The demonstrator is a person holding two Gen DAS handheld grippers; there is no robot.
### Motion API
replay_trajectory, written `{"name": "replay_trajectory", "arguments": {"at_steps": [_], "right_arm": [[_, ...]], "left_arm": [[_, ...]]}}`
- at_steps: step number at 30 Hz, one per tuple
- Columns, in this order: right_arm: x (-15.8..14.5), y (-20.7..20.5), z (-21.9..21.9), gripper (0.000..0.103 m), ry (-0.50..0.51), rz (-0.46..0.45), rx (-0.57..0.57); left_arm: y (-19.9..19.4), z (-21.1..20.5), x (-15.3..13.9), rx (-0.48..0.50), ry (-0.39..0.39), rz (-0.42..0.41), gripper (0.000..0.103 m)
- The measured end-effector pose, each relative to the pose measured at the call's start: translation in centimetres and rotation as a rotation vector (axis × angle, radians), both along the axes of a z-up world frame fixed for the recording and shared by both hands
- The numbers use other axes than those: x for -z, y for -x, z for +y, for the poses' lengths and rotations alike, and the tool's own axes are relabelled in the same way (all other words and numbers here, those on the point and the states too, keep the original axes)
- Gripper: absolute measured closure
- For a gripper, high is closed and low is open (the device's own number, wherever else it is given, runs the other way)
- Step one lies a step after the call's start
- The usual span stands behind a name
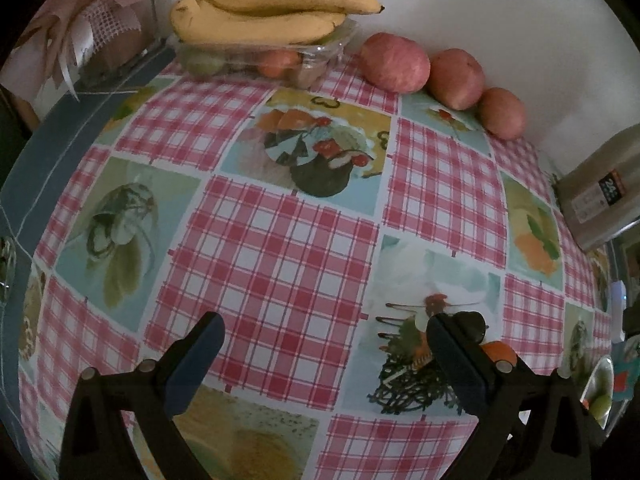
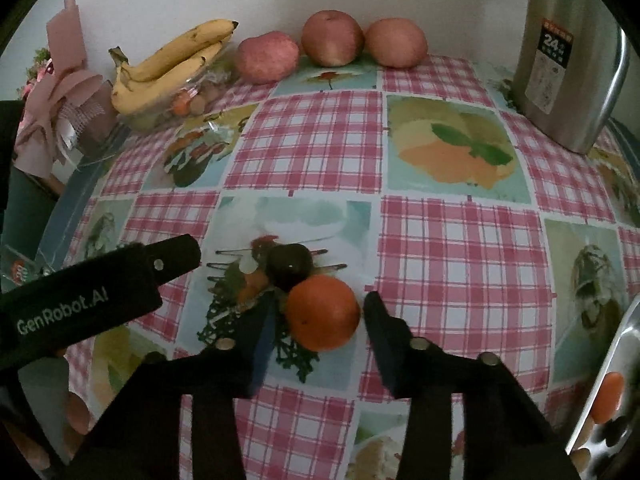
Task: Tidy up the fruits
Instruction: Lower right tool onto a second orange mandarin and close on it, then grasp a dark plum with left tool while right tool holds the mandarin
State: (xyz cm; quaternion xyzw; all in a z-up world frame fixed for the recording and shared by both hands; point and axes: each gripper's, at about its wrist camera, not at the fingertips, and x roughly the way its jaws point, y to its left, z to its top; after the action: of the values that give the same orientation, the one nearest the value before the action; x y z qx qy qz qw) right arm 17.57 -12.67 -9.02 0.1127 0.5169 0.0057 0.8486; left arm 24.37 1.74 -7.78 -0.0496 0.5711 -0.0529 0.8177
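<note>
Bananas (image 2: 172, 64) on container (image 2: 176, 112), apples (image 2: 332, 38) right along wall.

open tablecloth (image 1: 280, 248) centre, apples (image 2: 332, 38) lining wall

Reads "GenRobot.AI" in pale letters along the black body of the left gripper (image 2: 182, 258), coming in from the left edge of the right wrist view. Shows a large "24" in white on the dark label (image 2: 556, 46) of the steel flask (image 2: 568, 60) at the far right of the bench (image 2: 460, 248); smaller print beneath too fine to read. Same label (image 1: 610, 190) at the right edge of the left wrist view, "24" barely legible.
</note>
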Motion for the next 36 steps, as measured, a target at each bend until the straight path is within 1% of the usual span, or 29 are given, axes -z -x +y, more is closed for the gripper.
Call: {"name": "replay_trajectory", "arguments": {"at_steps": [6, 9, 11, 13, 17, 20, 23, 26, 29, 31, 33, 36], "right_arm": [[-0.2, 0.3, -1.0, 0.066, -0.052, 0.002, 0.016], [-0.5, 0.5, -2.2, 0.066, -0.051, -0.002, 0.054], [-0.6, 0.7, -3.5, 0.066, -0.053, 0.001, 0.089], [-0.6, 0.9, -5.0, 0.066, -0.084, 0.000, 0.127], [-0.8, 1.5, -7.1, 0.066, -0.114, -0.008, 0.175], [-0.9, 1.9, -8.2, 0.066, -0.130, -0.012, 0.199], [-0.9, 2.2, -8.8, 0.066, -0.139, -0.010, 0.213], [-0.7, 2.4, -9.3, 0.066, -0.146, -0.002, 0.227], [-0.4, 2.6, -9.6, 0.066, -0.151, 0.007, 0.230], [-0.2, 2.5, -9.6, 0.066, -0.153, 0.013, 0.232], [-0.1, 2.5, -9.7, 0.066, -0.156, 0.015, 0.232], [-0.1, 2.6, -9.8, 0.066, -0.158, 0.015, 0.234]], "left_arm": [[0.0, -0.1, 0.0, -0.013, 0.018, -0.005, 0.002], [0.1, -0.8, 0.0, -0.003, 0.039, -0.013, 0.013], [0.3, -1.7, 0.0, 0.030, 0.051, -0.022, 0.015], [0.5, -2.7, 0.0, 0.067, 0.061, -0.032, 0.022], [1.2, -5.7, 0.1, 0.163, 0.081, -0.067, 0.026], [1.6, -7.5, 0.4, 0.215, 0.071, -0.083, 0.029], [1.8, -8.8, 1.2, 0.246, 0.062, -0.082, 0.033], [1.7, -9.5, 2.1, 0.256, 0.051, -0.076, 0.034], [1.6, -10.1, 2.1, 0.271, 0.034, -0.095, 0.039], [1.4, -10.3, 2.2, 0.272, 0.027, -0.101, 0.046], [1.4, -10.5, 2.3, 0.274, 0.010, -0.105, 0.050], [1.6, -10.0, 2.1, 0.271, 0.006, -0.104, 0.053]]}}
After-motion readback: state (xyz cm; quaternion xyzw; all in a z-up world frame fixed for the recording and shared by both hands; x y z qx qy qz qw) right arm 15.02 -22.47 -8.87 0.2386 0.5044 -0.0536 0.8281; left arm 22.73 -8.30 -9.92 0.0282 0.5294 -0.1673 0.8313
